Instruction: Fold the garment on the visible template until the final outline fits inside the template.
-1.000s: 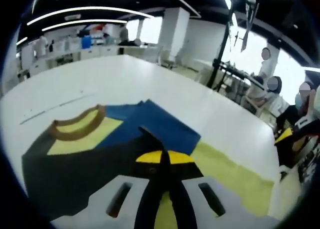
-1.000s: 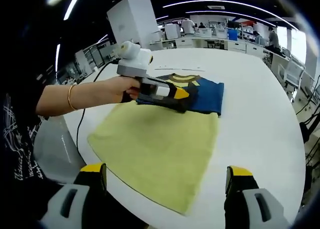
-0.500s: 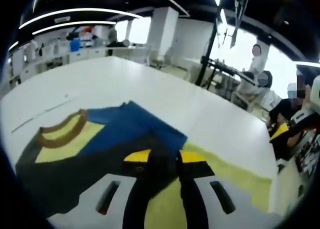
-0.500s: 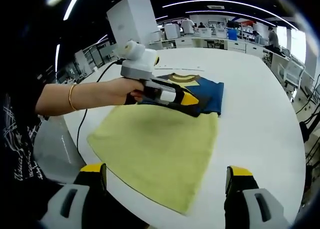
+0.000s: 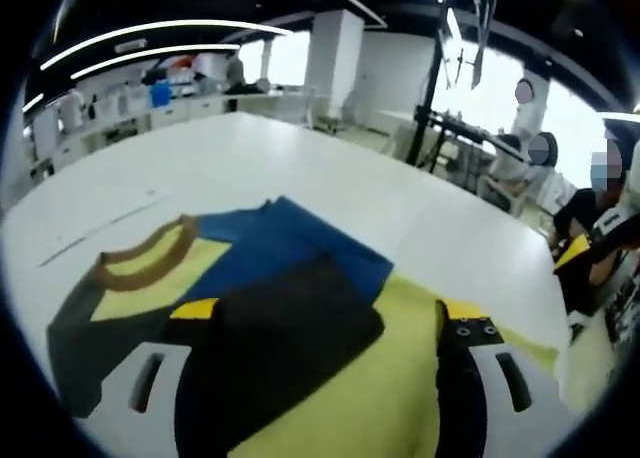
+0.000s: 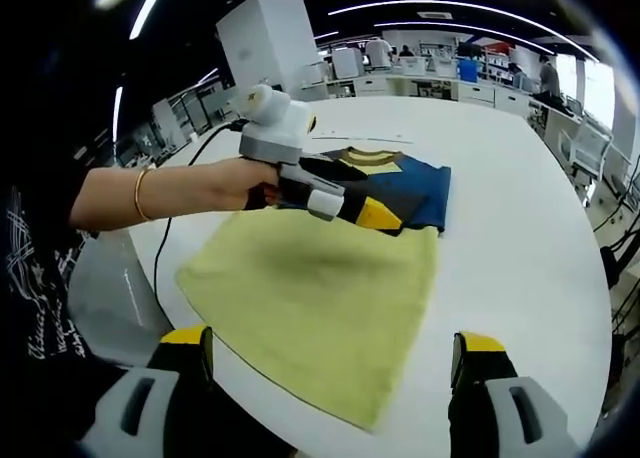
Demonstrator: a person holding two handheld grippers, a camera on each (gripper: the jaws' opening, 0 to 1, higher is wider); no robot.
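Folded garment (image 6: 400,190) at 12 o'clock edge of yellow template (image 6: 320,303), white tabletop (image 6: 520,248), left gripper (image 6: 355,210) jaws apart over garment, right gripper (image 6: 330,363) jaws apart, empty.

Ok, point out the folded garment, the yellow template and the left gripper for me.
folded garment (image 5: 290,248), left gripper view, on its blue panel.
yellow template (image 6: 320,313), right gripper view, middle of the cloth.
left gripper (image 6: 372,216), right gripper view, between its yellow jaw tips.

From my right gripper (image 6: 330,363), jaws spread wide, I see the yellow template (image 6: 315,288) on the white table (image 6: 520,228). The folded garment (image 6: 400,188) lies at the template's far edge, and the left gripper (image 6: 370,216) hovers above that edge.
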